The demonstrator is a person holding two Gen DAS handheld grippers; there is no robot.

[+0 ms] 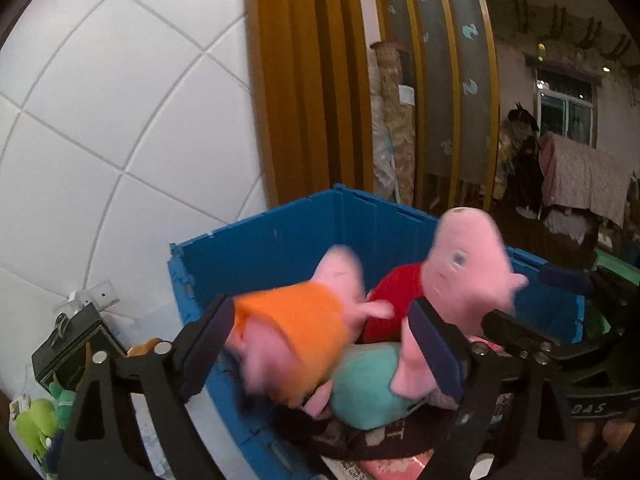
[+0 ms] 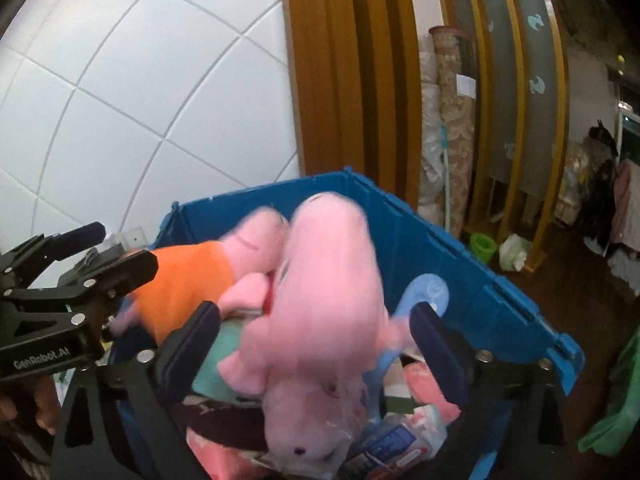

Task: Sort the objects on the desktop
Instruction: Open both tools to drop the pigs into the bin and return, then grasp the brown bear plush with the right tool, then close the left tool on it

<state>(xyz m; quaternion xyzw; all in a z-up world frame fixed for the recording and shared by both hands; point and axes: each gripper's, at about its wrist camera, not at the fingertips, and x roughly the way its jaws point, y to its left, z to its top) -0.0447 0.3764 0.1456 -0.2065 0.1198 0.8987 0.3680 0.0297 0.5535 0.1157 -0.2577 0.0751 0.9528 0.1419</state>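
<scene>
now | blue crate (image 1: 280, 236): orange-shirt pig plush (image 1: 292, 320), red-shirt pig plush (image 1: 460, 264), teal plush (image 1: 368, 384) | both tongs open, empty

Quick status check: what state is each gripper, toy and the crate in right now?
Left gripper: open, orange-shirt pig between its fingers, no grip.
Right gripper: open, big pink plush between its fingers, no grip.
Orange-shirt pig: blurred, over the crate.
Big pink plush: blurred, over the crate.
Teal plush: lying in the crate.
Blue crate: open-topped, partly filled.
</scene>
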